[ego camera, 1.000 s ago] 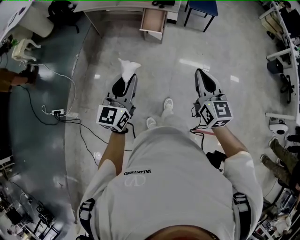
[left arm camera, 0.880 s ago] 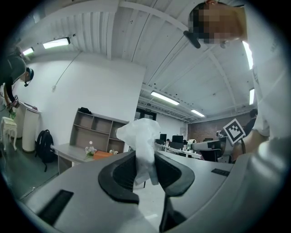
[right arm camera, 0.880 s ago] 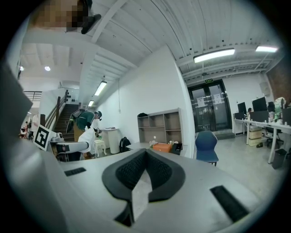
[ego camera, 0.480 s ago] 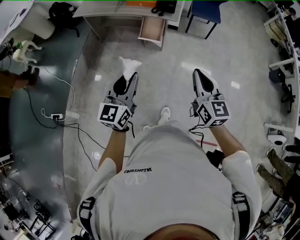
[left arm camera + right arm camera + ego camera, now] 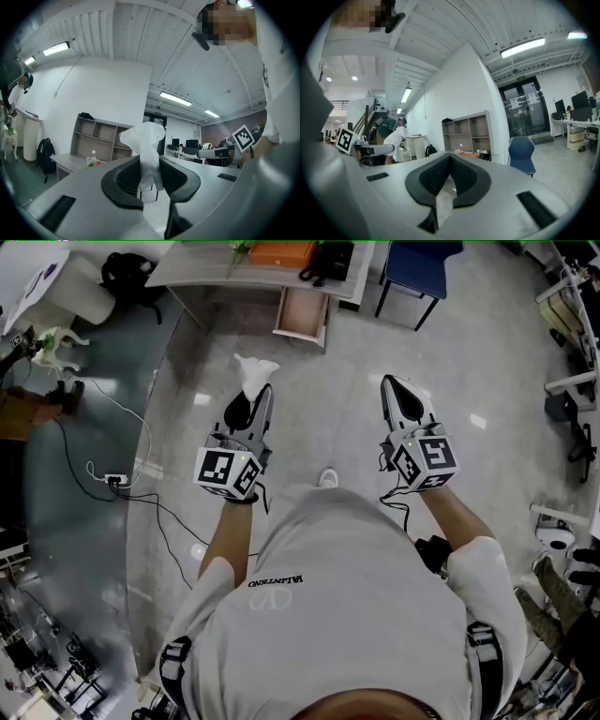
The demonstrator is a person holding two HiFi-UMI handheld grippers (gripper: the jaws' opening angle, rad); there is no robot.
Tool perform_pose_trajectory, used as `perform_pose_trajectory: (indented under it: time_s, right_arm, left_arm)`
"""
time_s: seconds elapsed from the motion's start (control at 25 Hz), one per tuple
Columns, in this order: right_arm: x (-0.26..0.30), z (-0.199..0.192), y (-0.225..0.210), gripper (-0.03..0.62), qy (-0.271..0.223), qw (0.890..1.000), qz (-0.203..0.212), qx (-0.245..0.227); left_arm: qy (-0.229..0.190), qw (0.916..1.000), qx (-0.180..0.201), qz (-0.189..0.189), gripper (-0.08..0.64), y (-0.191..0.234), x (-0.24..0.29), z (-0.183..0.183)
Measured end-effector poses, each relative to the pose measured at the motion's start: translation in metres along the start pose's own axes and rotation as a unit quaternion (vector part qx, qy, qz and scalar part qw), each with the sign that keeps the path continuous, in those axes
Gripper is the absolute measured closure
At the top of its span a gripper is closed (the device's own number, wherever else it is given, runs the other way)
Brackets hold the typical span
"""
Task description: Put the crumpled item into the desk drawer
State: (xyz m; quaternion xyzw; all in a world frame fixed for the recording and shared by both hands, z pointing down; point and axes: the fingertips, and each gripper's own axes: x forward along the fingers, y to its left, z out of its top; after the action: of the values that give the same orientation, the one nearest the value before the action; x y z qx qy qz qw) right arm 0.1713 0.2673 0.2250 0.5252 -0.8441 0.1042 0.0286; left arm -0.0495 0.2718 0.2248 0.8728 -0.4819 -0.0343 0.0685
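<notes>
In the head view my left gripper point(image 5: 255, 392) is shut on a crumpled white item point(image 5: 253, 371) that sticks out past its tips. From the left gripper view, the white item point(image 5: 146, 140) stands pinched between the two dark pads of my left gripper point(image 5: 150, 161). My right gripper point(image 5: 394, 385) is held level beside it, shut, with nothing in it; its pads meet at the tip in the right gripper view point(image 5: 450, 158). Ahead of both stands a desk point(image 5: 216, 268) with a drawer point(image 5: 304, 313) pulled open, some way beyond the grippers.
An orange thing point(image 5: 281, 251) and a black bag point(image 5: 330, 259) lie on the desk. A blue chair point(image 5: 417, 263) stands to its right. Cables and a power strip point(image 5: 116, 479) lie on the floor at the left. A person point(image 5: 393, 136) stands near an open shelf unit point(image 5: 468, 133).
The person has walked forward: the desk and open drawer have come nearer in the head view. Both grippers kept their pose, the left still holding the white item.
</notes>
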Motion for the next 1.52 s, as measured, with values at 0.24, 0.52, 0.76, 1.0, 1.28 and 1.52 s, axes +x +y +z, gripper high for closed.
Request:
perform_pose_trajectory:
  time_s: [0.24, 0.52, 0.76, 1.0, 1.28, 1.52]
  right_arm:
    - [0.017, -0.003, -0.023, 0.592, 0.005, 1.000, 0.003, 0.004]
    - [0.044, -0.010, -0.033, 0.594, 0.011, 1.000, -0.003, 0.014]
    - [0.081, -0.009, -0.044, 0.592, 0.012, 1.000, -0.016, 0.012]
    - [0.137, -0.004, -0.048, 0.592, 0.020, 0.999, -0.027, -0.001]
    - [0.225, 0.005, -0.057, 0.594, 0.031, 0.999, -0.032, -0.018]
    - [0.287, 0.006, -0.055, 0.592, 0.035, 0.998, -0.042, -0.020]
  left_arm:
    - [0.010, 0.9999, 0.002, 0.003, 0.465, 0.002, 0.023, -0.004]
    - [0.014, 0.9999, -0.006, 0.002, 0.465, 0.023, 0.047, -0.012]
    - [0.009, 0.9998, -0.009, -0.012, 0.465, 0.053, 0.085, -0.014]
    - [0.006, 0.9995, -0.021, -0.024, 0.465, 0.101, 0.129, -0.015]
    - [0.017, 0.9990, -0.026, -0.032, 0.465, 0.169, 0.189, -0.020]
    - [0.030, 0.9981, -0.035, -0.040, 0.465, 0.220, 0.224, -0.030]
